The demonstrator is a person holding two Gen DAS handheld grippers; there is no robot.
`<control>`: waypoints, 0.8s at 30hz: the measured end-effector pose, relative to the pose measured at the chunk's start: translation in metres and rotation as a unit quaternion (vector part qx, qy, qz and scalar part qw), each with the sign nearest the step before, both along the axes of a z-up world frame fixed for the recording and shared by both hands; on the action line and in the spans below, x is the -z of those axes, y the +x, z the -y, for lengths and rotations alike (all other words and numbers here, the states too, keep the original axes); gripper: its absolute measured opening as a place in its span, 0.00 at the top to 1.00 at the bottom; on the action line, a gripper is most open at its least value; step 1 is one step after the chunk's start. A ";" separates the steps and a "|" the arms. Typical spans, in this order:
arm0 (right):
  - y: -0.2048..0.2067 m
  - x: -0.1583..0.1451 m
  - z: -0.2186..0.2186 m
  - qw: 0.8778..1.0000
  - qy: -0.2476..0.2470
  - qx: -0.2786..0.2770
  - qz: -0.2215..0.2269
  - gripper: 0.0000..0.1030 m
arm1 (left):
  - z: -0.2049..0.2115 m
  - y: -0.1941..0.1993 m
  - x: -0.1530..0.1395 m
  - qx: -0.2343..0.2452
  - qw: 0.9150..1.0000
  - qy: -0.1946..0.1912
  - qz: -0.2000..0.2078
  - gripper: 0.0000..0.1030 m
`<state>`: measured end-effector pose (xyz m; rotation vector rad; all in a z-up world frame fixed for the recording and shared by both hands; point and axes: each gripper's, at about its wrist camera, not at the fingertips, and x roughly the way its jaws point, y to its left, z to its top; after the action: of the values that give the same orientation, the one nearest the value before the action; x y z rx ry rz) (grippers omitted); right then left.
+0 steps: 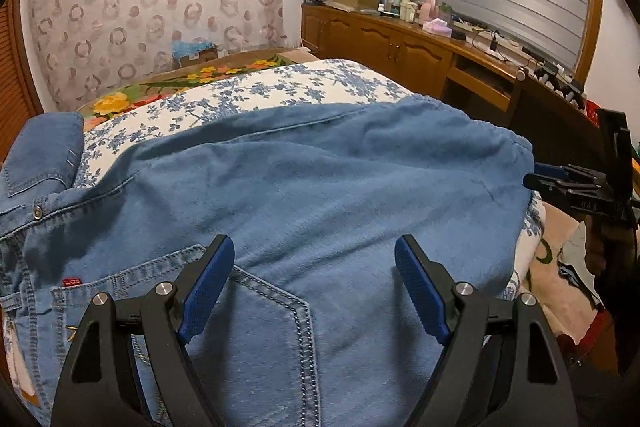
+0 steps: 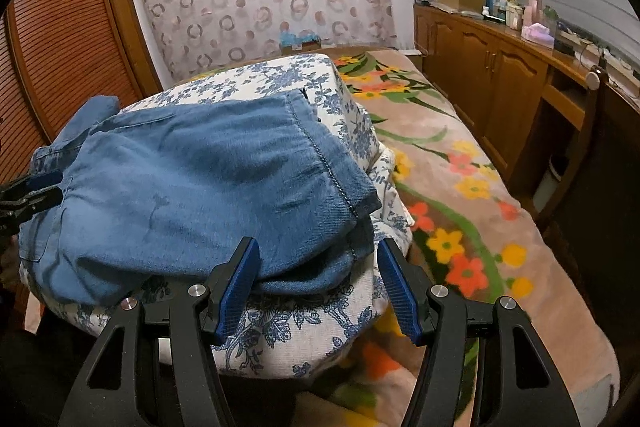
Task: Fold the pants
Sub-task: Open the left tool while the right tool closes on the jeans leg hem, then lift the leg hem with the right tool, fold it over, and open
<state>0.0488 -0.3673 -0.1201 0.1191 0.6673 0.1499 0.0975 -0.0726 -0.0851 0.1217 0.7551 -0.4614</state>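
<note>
**Item: denim pants, mid-fold, on floral cushion**

Pants (image 1: 304,195) are lying folded over themselves across the blue-flowered cushion (image 1: 248,91), hems reaching its right edge, back pocket at its near left corner. My left tongs (image 1: 314,281) are hovering wide over the pocket, holding nothing. My right tongs (image 2: 318,281) are standing half-wide around the hem (image 2: 340,187) corner, pads not pressing. Step, as I judge it: taking hold for another fold. Next: both pinching fully, lifting evenly.

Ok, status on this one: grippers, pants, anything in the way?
Left gripper open above jeans. Right gripper open around hem end, no squeeze visible. Nothing blocking.
</note>
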 end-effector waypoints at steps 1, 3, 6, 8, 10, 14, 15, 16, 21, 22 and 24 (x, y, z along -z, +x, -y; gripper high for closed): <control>0.001 -0.001 0.001 1.000 0.002 0.001 0.001 0.40 | 0.000 0.000 0.001 0.000 1.000 0.000 -0.001 0.19; 0.003 -0.002 0.003 1.000 0.003 0.003 0.004 0.41 | 0.001 -0.001 0.002 0.000 1.000 0.000 -0.003 0.19; 0.005 -0.001 0.004 1.000 0.009 0.004 0.007 0.46 | 0.003 0.000 0.006 0.000 1.000 0.001 -0.008 0.19; 0.007 -0.001 0.003 1.000 0.010 0.003 0.007 0.52 | 0.004 0.000 0.008 0.001 1.000 0.002 -0.012 0.19; 0.009 0.000 0.003 1.000 0.008 0.007 0.008 0.62 | 0.005 0.001 0.010 0.002 1.000 0.001 -0.014 0.19; 0.008 -0.004 0.004 1.000 0.014 0.009 0.024 0.85 | 0.004 0.002 0.011 0.002 1.000 -0.002 -0.016 0.19; 0.007 -0.006 0.004 0.999 0.016 0.007 0.030 0.88 | 0.004 0.002 0.011 0.002 1.000 -0.003 -0.016 0.19; 0.006 -0.009 0.003 0.999 0.018 0.004 0.036 0.90 | 0.004 0.003 0.011 0.001 1.000 -0.003 -0.016 0.19; 0.002 -0.024 -0.010 0.998 0.005 -0.022 0.062 0.95 | -0.003 0.002 0.006 -0.004 1.000 -0.007 -0.009 0.19; 0.001 -0.029 -0.014 0.997 0.002 -0.029 0.068 0.95 | -0.005 0.001 0.004 -0.006 1.000 -0.008 -0.008 0.19; 0.000 -0.040 -0.025 0.996 -0.005 -0.046 0.080 0.96 | -0.013 -0.001 0.000 -0.012 1.000 -0.011 -0.001 0.19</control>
<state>0.0490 -0.3426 -0.0805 0.0661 0.5143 0.2416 0.0962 -0.0599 -0.0847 0.0923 0.7534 -0.4475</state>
